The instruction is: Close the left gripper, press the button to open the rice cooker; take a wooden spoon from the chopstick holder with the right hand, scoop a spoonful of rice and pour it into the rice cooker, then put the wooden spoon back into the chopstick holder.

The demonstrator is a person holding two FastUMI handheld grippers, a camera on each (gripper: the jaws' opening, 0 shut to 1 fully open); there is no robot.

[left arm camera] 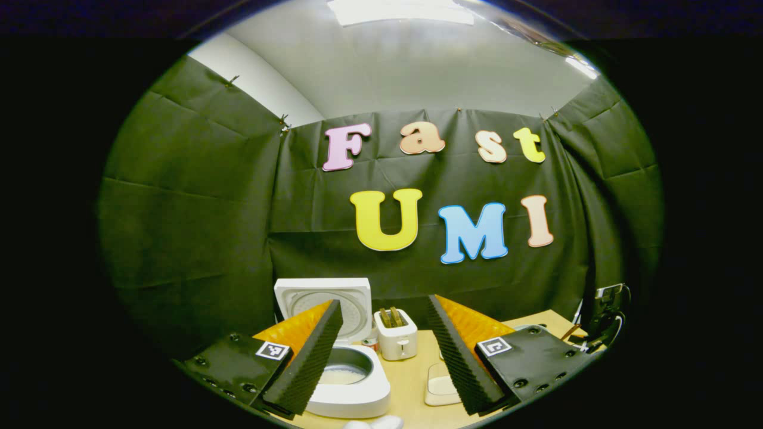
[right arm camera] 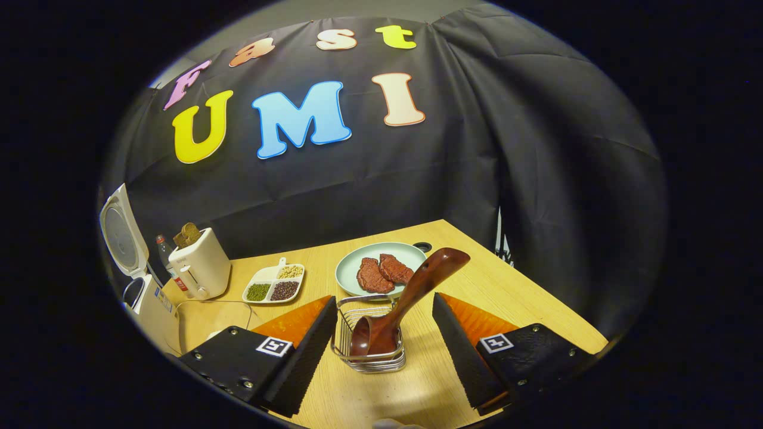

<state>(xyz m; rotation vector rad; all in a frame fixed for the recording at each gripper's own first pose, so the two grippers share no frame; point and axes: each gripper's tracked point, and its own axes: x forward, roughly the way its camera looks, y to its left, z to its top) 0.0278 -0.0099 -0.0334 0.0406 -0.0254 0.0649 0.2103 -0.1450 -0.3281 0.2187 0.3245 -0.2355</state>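
step: spoon sits in holder, cooker lid up
right gripper: wide, empty, holder between its fingers
left gripper: wide, empty
next: judged either grasp the handle or pull clear

A white toaster stands on the wooden desk with 2 brown slices sticking up from its slots. A bottle with a red label sits just behind it. Near the toaster lies a white divided tray holding 3 kinds of beans: pale, green and dark. Beside the tray, a pale green plate carries 2 reddish pieces of meat. In the left gripper view, a small white dish rests on the desk.
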